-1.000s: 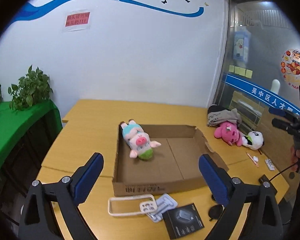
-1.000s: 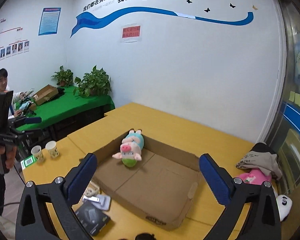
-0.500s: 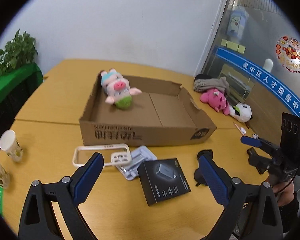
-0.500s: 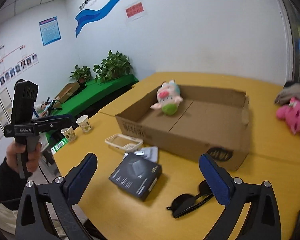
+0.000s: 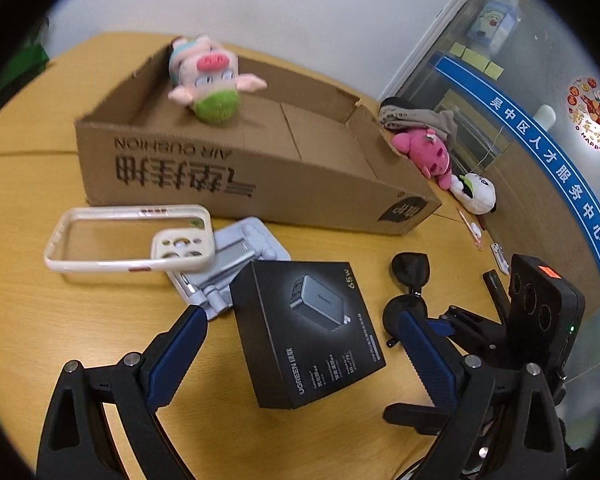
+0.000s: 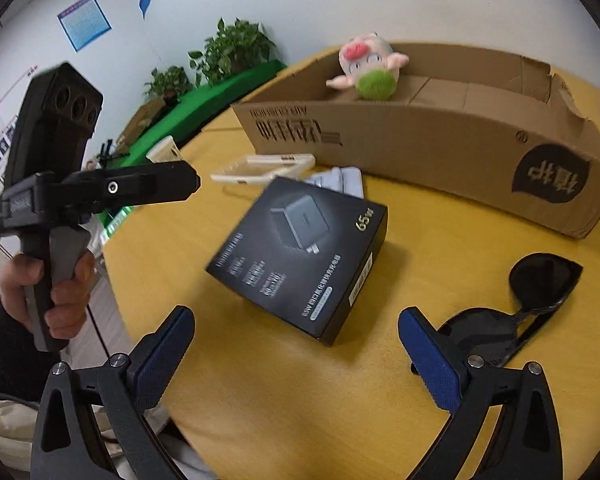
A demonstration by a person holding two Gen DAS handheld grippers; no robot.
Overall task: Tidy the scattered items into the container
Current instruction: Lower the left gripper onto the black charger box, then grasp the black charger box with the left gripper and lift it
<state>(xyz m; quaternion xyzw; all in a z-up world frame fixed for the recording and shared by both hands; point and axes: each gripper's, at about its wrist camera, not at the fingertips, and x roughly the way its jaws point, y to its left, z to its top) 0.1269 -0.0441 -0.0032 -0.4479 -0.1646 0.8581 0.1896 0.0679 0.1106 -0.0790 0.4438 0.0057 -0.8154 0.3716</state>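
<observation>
A shallow cardboard box (image 5: 236,172) (image 6: 440,148) stands on the yellow table with a plush pig (image 5: 208,80) (image 6: 370,68) inside. In front of it lie a black charger box (image 5: 304,328) (image 6: 300,248), a cream phone case (image 5: 128,240) (image 6: 260,168), a grey folding stand (image 5: 236,264) (image 6: 340,178) and black sunglasses (image 5: 410,280) (image 6: 528,304). My left gripper (image 5: 300,344) is open, its jaws either side of the charger box, just above it. My right gripper (image 6: 296,344) is open and empty, low over the table between charger box and sunglasses.
A pink plush (image 5: 424,152), a panda plush (image 5: 476,192) and a bundle of cloth (image 5: 416,116) lie right of the box. Small items (image 5: 496,248) lie near the table's right edge. Paper cups (image 6: 166,152) and a green table with plants (image 6: 236,48) are on the left.
Both grippers have dropped low and moved in toward the items in front of the box. The left one now brackets the charger box. Both stay open.
</observation>
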